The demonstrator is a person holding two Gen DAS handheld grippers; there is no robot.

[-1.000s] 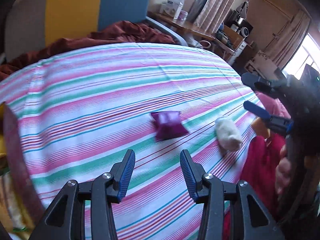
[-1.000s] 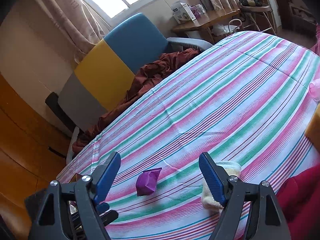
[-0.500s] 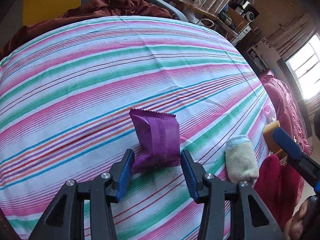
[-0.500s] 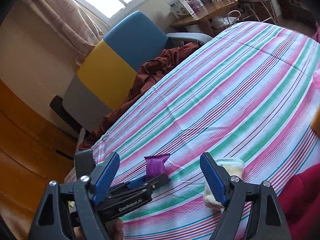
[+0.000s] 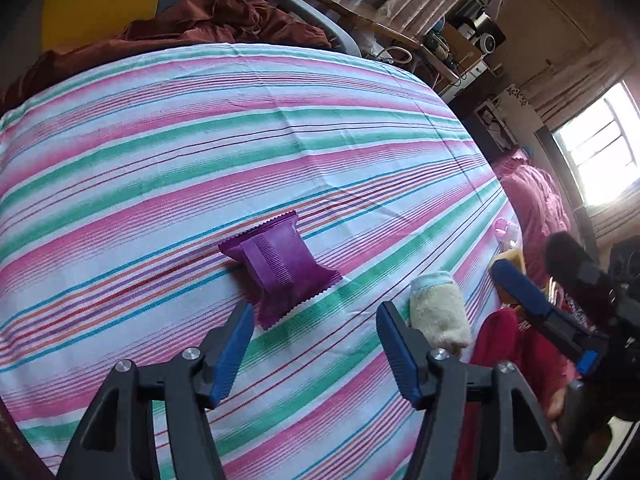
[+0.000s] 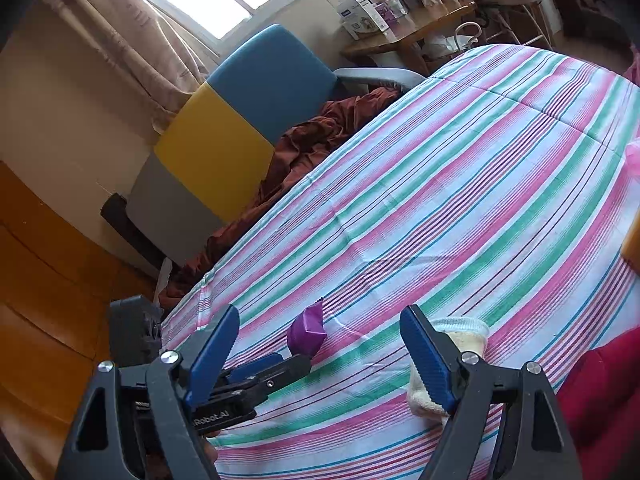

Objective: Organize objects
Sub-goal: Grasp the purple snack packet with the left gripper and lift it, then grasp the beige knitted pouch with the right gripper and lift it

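The left hand-held gripper [image 5: 314,346] has closed in on the purple packet [image 5: 280,270] since a second ago, when the packet lay well ahead of it, and its jaws have just been opening. They now stand wide, with only the packet's near corner reaching toward the gap and neither blue pad touching it. Judging by that, the jaws were spread so they can slip down either side of the packet rather than shove it along the cloth.

The gripper tips steeply downward, which suits a pick from a soft surface. The packet rests on the striped sheet [image 5: 160,160] of the bed, puffed up, one crimped end pointing away and the other toward the gripper.

Out to the right, a rolled cream sock [image 5: 438,312] lies just beside the packet's end of the bed, close to the sheet's edge and next to something red. The right hand-held gripper [image 6: 320,350] hovers over that spot, jaws spread and holding nothing, and it has kept its place all the while. Its right pad sits in front of the sock in its own view, though I can't tell whether it touches. It looks parked there, ready for the sock.

Beyond the bed stands a blue and yellow chair [image 6: 240,120] draped with rust-brown fabric [image 5: 220,28].
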